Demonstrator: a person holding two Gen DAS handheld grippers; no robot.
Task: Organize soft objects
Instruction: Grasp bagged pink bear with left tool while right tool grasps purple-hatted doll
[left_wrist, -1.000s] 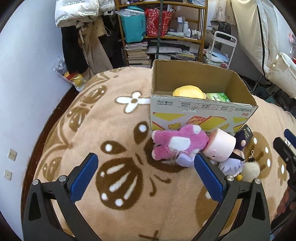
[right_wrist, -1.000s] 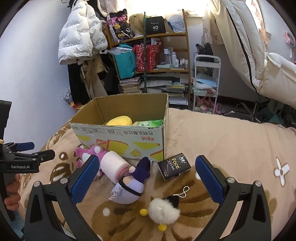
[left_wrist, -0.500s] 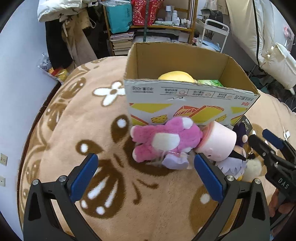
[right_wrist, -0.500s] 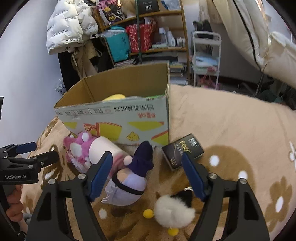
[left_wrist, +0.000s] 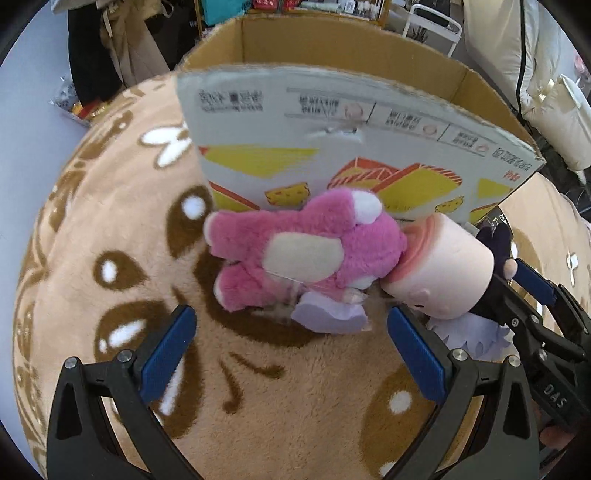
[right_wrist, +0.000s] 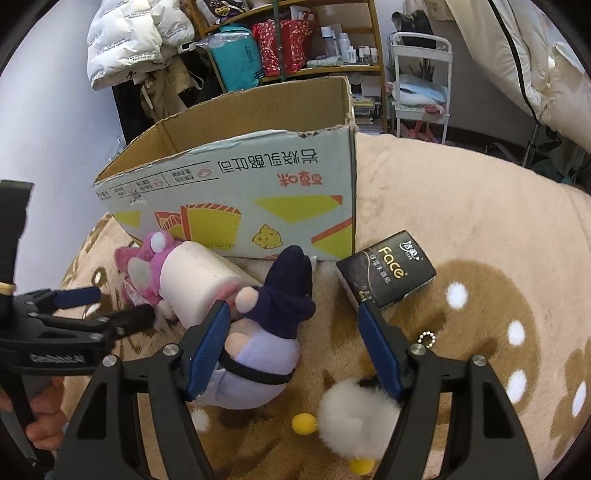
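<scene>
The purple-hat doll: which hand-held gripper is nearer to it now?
Right. The right hand-held gripper straddles the purple-hat doll, one pad at its side, jaws just closing. The left hand-held gripper is open over the blanket before the pink plush, farther off.

Both views are fisheye and look forward and steeply down along their own jaws, whose blue pads fill the bottom of each picture. The left wrist view sits close over the tan blanket (left_wrist: 295, 406), facing the printed front of the cardboard box (left_wrist: 332, 147) with the pink plush (left_wrist: 306, 251) nearly centred. The right wrist view looks from further right, less steeply, taking in the same box (right_wrist: 240, 192), the purple-hatted doll (right_wrist: 280, 295) and shelves behind. Both share the pink plush (right_wrist: 144, 266), the cream roll (left_wrist: 443, 273) (right_wrist: 195, 280) and each other's gripper at one edge.
</scene>
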